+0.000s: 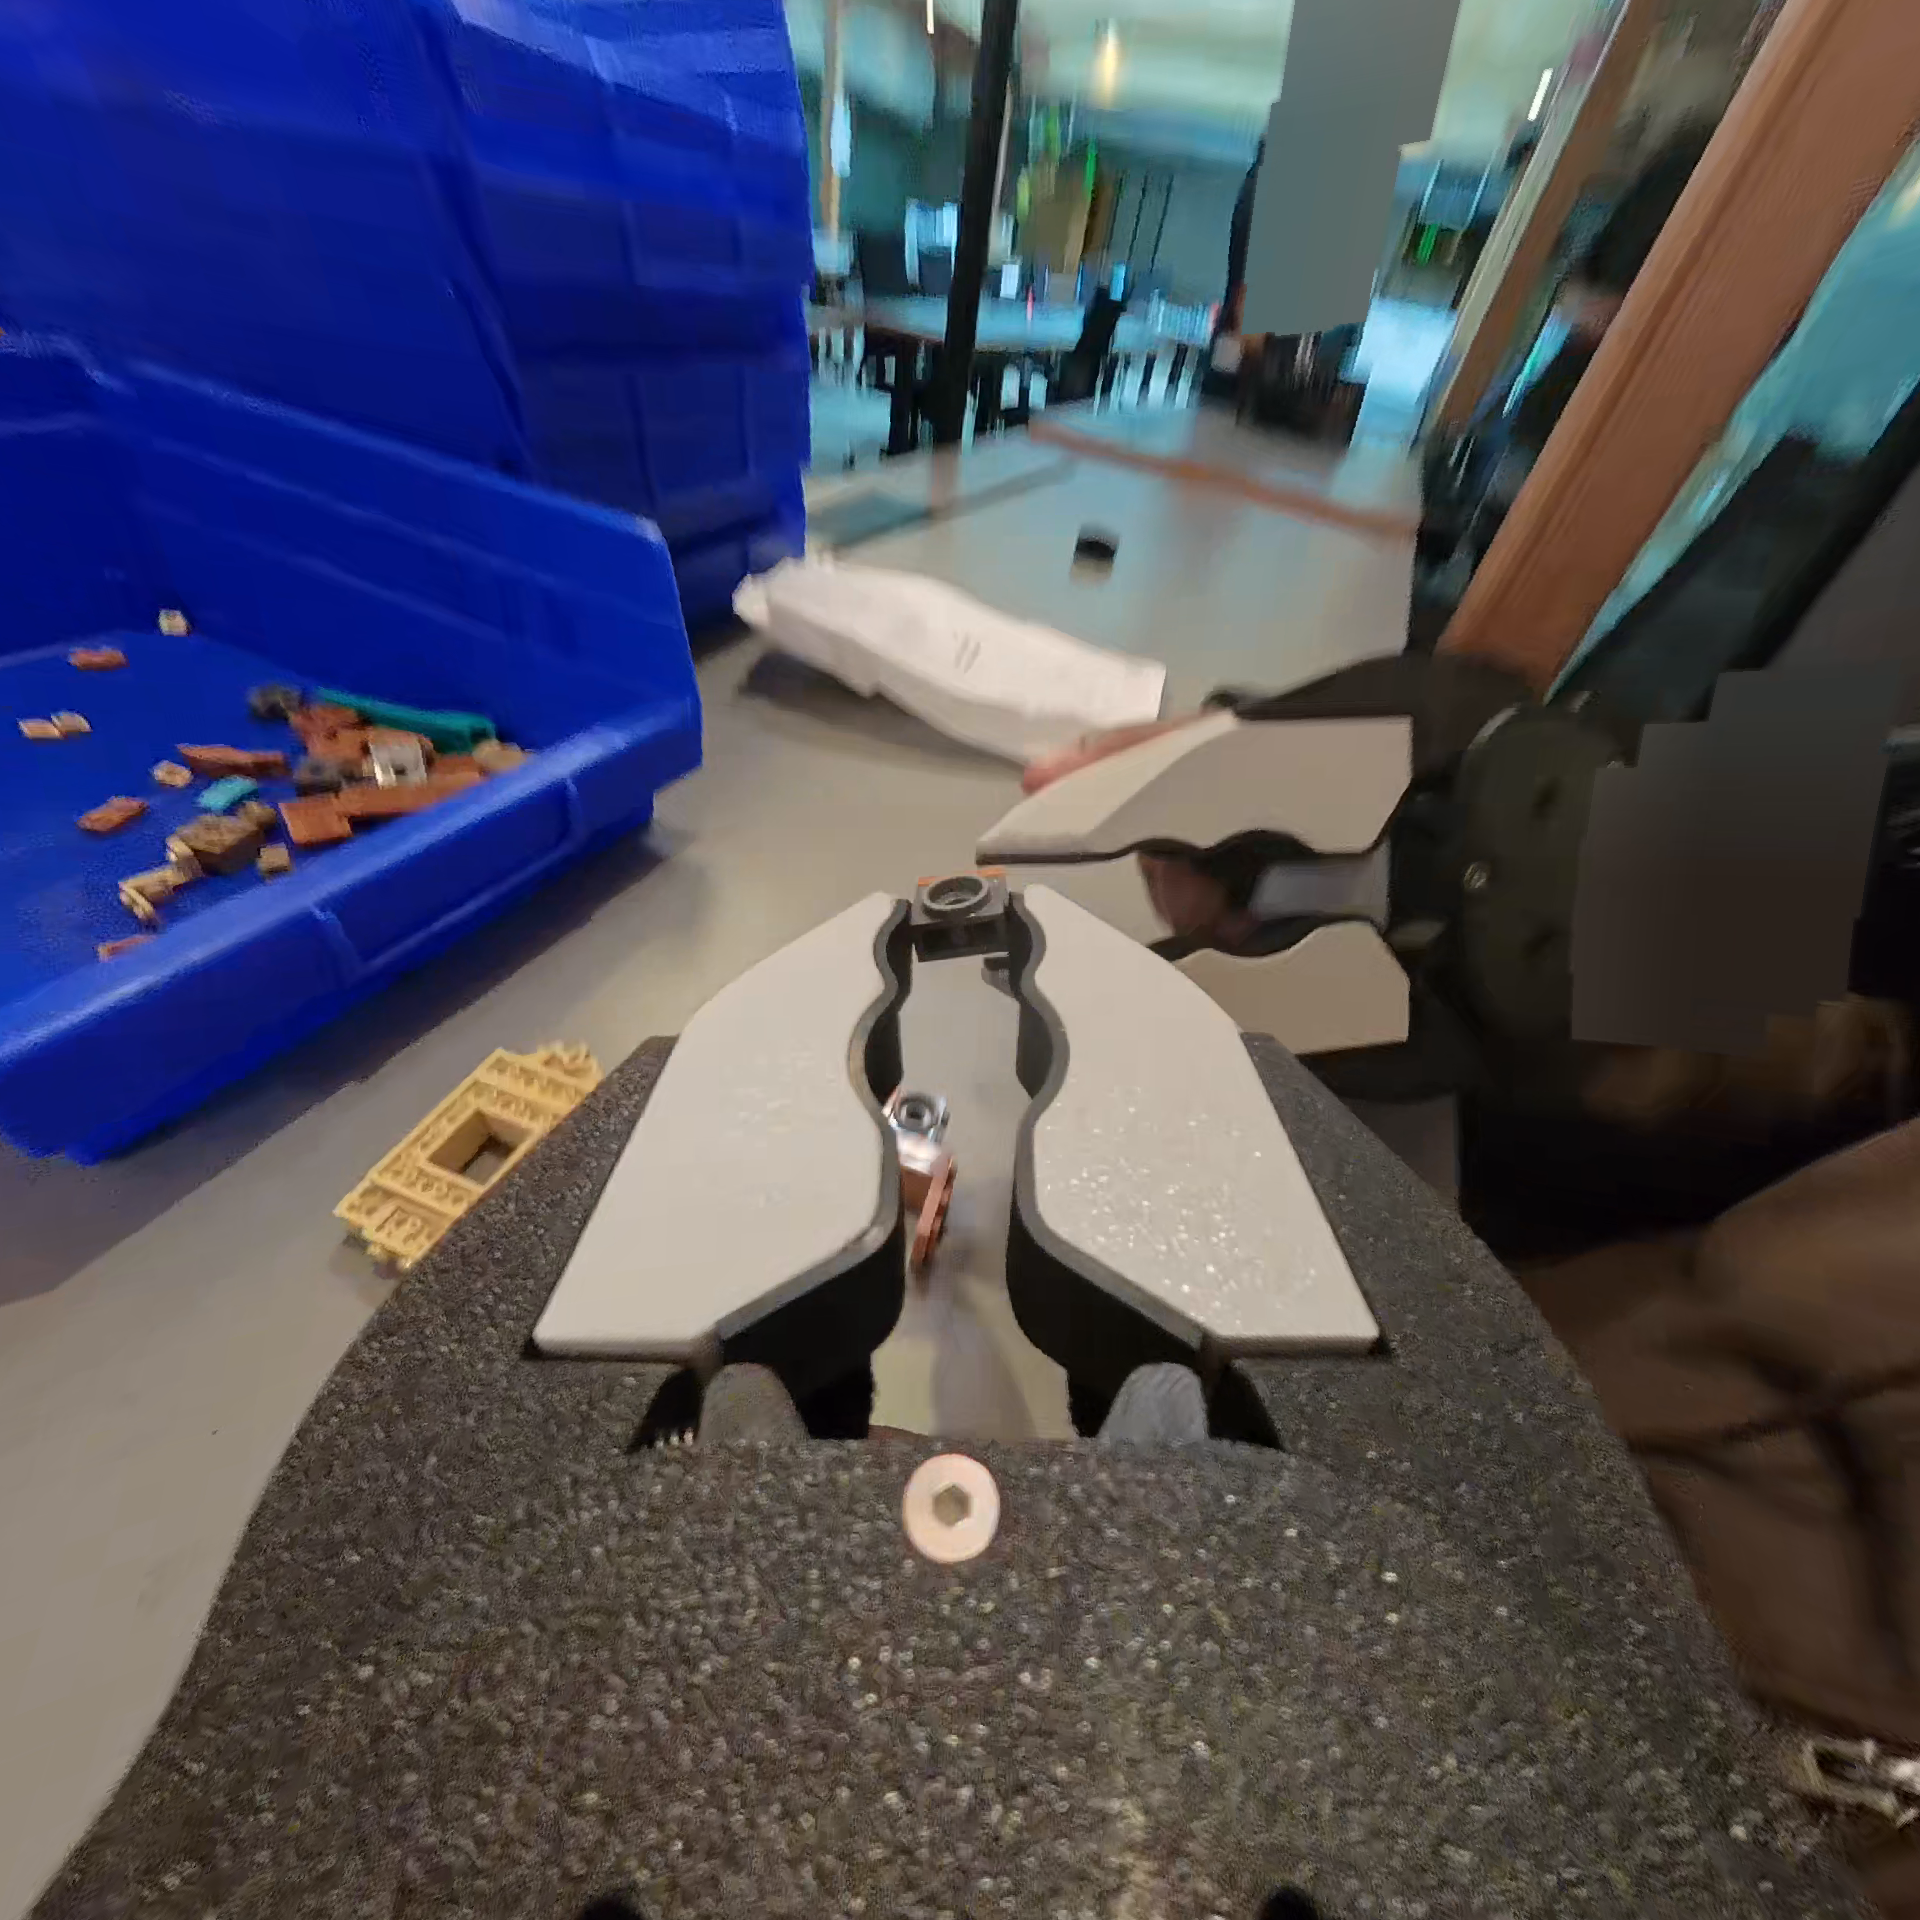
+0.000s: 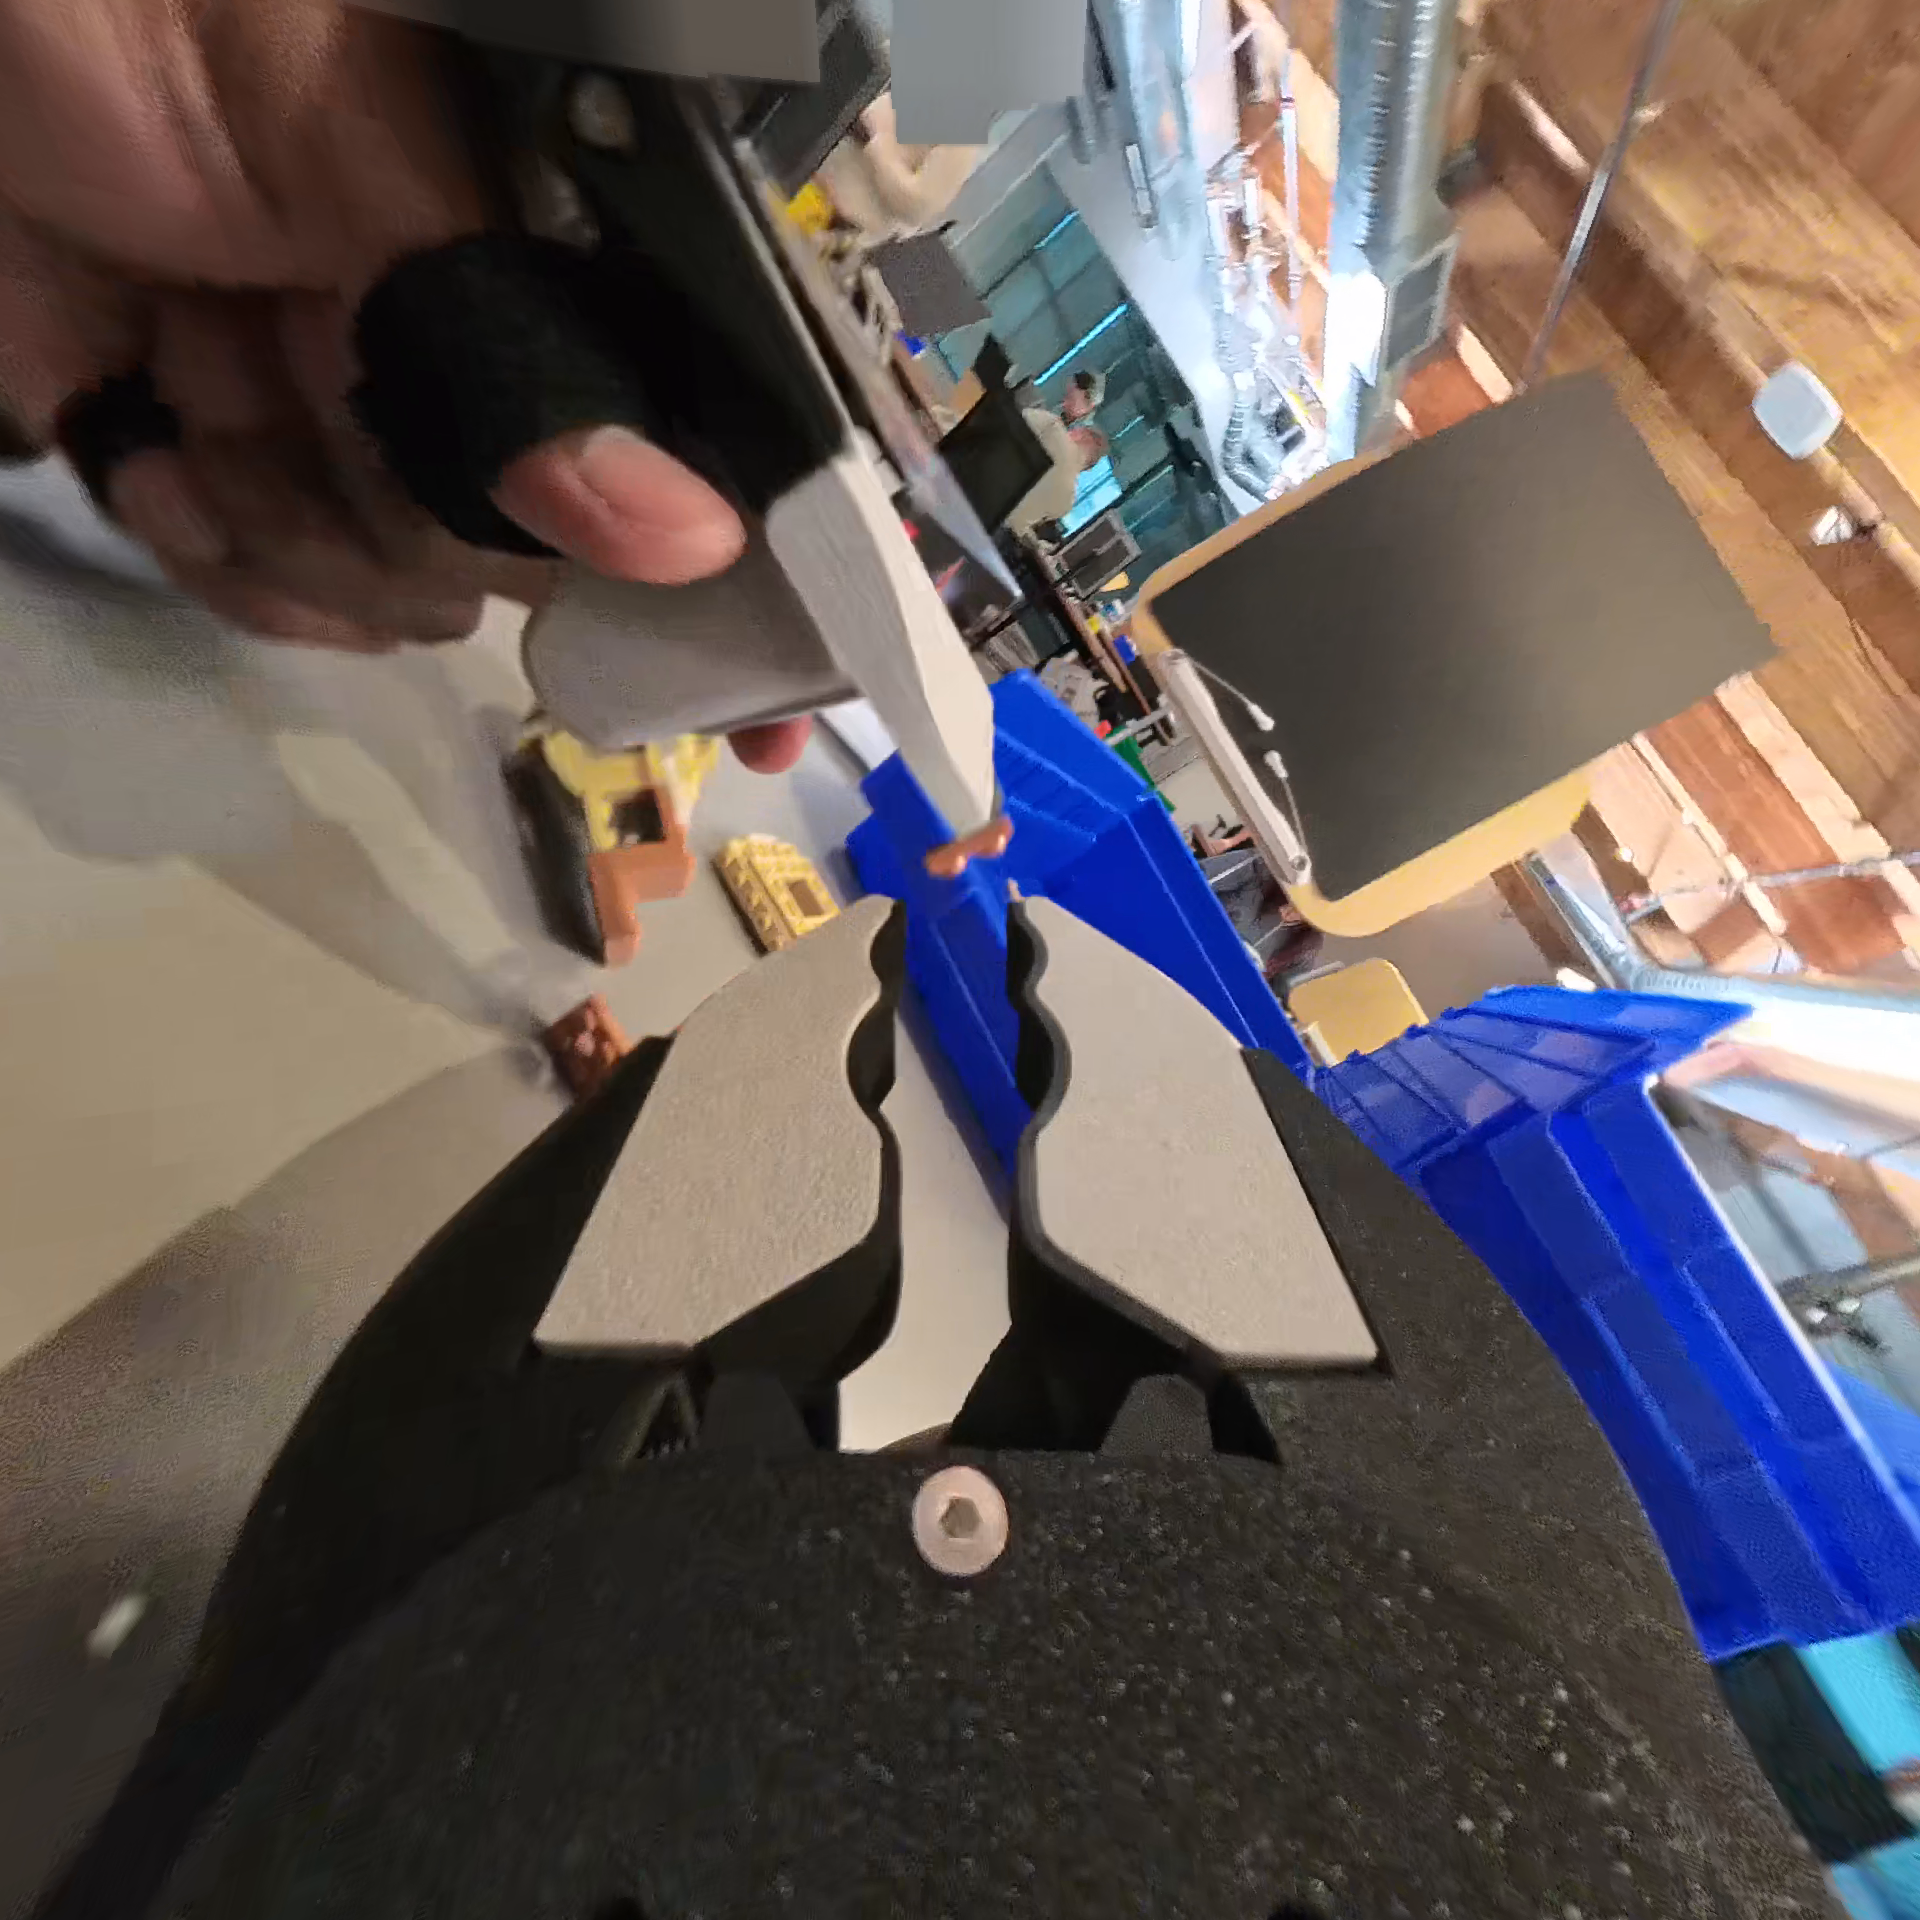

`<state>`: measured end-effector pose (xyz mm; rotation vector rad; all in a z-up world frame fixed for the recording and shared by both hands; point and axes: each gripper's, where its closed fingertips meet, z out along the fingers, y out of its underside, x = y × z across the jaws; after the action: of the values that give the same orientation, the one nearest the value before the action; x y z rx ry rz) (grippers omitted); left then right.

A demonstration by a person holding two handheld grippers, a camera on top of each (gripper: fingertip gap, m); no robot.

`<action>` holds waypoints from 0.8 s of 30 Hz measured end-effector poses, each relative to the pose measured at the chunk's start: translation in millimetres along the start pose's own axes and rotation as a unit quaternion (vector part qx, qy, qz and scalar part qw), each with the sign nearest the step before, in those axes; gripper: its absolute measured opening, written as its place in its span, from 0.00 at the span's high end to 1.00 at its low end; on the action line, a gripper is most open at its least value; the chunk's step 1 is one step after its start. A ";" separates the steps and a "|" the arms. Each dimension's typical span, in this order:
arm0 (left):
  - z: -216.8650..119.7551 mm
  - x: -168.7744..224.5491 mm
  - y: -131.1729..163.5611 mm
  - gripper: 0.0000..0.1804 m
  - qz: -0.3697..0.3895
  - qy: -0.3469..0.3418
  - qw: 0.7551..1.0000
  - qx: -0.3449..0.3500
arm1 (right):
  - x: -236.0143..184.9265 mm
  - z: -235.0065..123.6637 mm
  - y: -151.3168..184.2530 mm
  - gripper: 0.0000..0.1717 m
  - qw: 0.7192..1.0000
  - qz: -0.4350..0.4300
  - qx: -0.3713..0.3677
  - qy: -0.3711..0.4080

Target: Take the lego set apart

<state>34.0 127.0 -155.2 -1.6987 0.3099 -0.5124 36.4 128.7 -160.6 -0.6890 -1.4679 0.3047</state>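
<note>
In the left wrist view my left gripper (image 1: 960, 925) is shut on a small black brick (image 1: 958, 902) with one stud on top, held above the grey table (image 1: 790, 790). A thin orange-brown piece (image 1: 987, 863) shows at its far edge. In the right wrist view the left gripper's finger (image 2: 914, 665) comes in from the upper left, with a copper-brown piece (image 2: 966, 847) at its tip. My right gripper (image 2: 954, 916) is open and empty, and only a blue bin shows between its tips. Its upper finger (image 1: 1195, 790) reaches in from the right, its tip just beside the held brick.
A blue bin (image 1: 343, 935) with several loose brown, tan and teal pieces stands at the left. A tan window-like plate (image 1: 468, 1153) and a silver and brown piece (image 1: 920, 1143) lie on the table. White paper (image 1: 956, 655) lies behind. A yellow and brown build (image 2: 623, 831) stands near stacked blue bins (image 2: 1101, 862). Both grippers' tips are close together, under 4 cm apart.
</note>
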 end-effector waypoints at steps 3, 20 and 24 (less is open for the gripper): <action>-15.0 -0.4 -30.7 0.91 -0.055 0.015 0.991 0.121 | 14.0 -1.5 -12.6 0.88 0.997 0.069 0.027 0.027; -17.7 20.5 -43.2 0.91 -0.088 0.070 0.974 0.195 | 31.7 2.2 -42.1 0.97 0.987 0.111 0.076 0.084; -18.0 23.7 -43.5 0.91 -0.082 0.082 0.975 0.191 | 31.3 -0.4 -42.9 0.97 0.974 0.197 0.107 0.022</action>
<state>42.2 108.6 -106.5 -1.3167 0.1748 -0.7841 30.9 113.7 -109.9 -0.8030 -1.2271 0.7370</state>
